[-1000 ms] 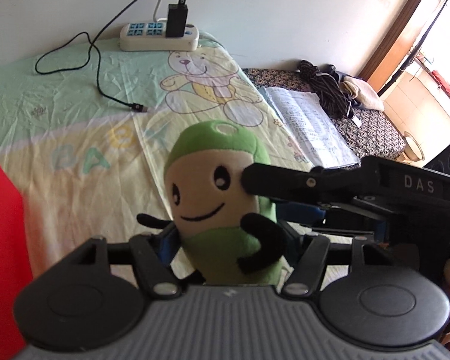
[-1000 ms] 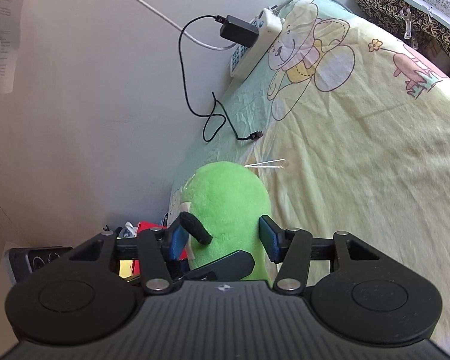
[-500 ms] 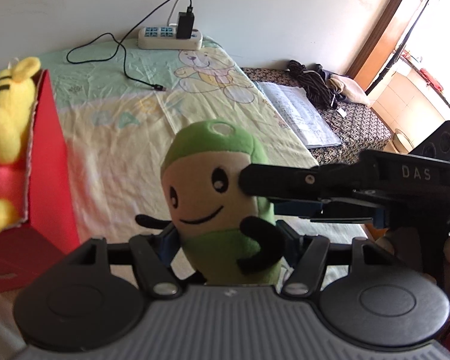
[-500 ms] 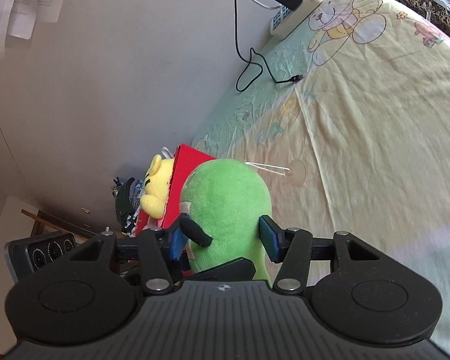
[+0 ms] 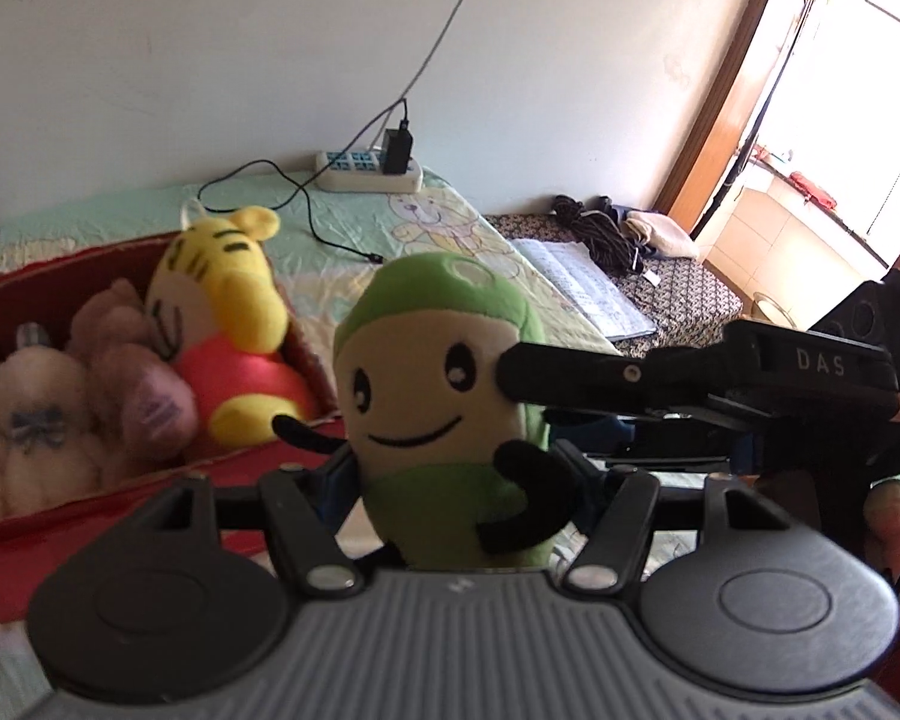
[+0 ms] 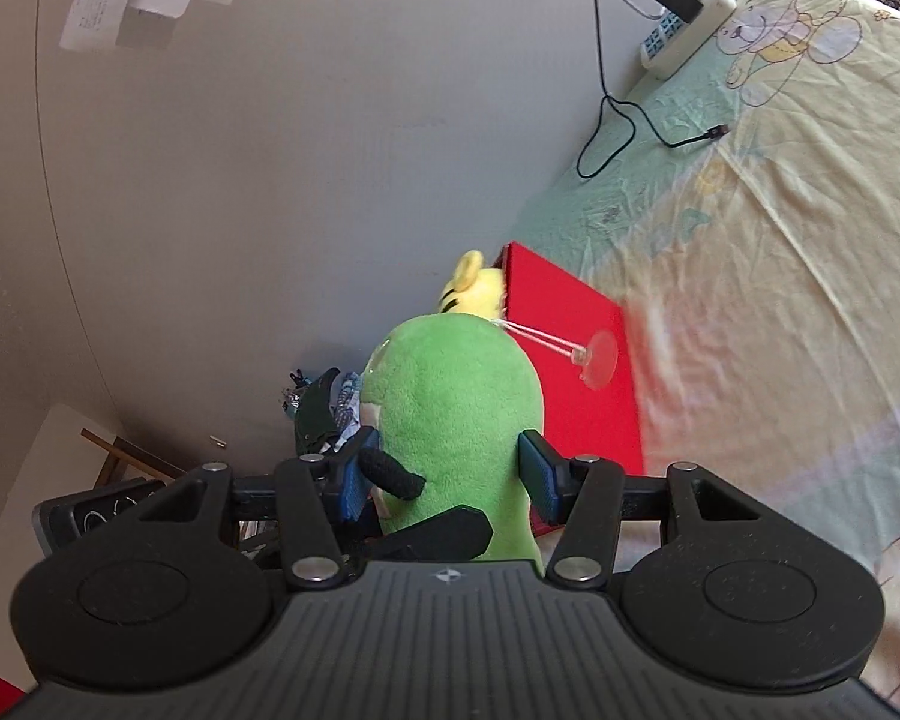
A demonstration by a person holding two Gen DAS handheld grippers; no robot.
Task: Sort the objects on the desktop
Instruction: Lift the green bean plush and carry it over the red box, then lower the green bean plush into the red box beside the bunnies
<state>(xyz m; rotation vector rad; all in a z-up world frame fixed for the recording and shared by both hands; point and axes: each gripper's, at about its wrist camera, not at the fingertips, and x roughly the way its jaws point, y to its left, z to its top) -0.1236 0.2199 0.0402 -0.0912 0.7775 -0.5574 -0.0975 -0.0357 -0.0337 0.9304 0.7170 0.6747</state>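
A green plush toy with a smiling cream face is held in the air by both grippers. In the left wrist view my left gripper is shut on its lower body, face toward the camera. The right gripper's finger comes in from the right and presses on the side of its head. In the right wrist view my right gripper is shut on the green plush toy, whose back faces the camera, blue pads on both sides. Just beyond stands a red box holding a yellow tiger plush.
The red box also holds a brownish plush and a white one. A power strip with a charger and black cable lies by the wall. An open book and dark cords lie at the right.
Both grippers have carried the green plush toy up and leftward over the bedsheet. The red box with its plush toys has come into view beside it. The grips have not changed.
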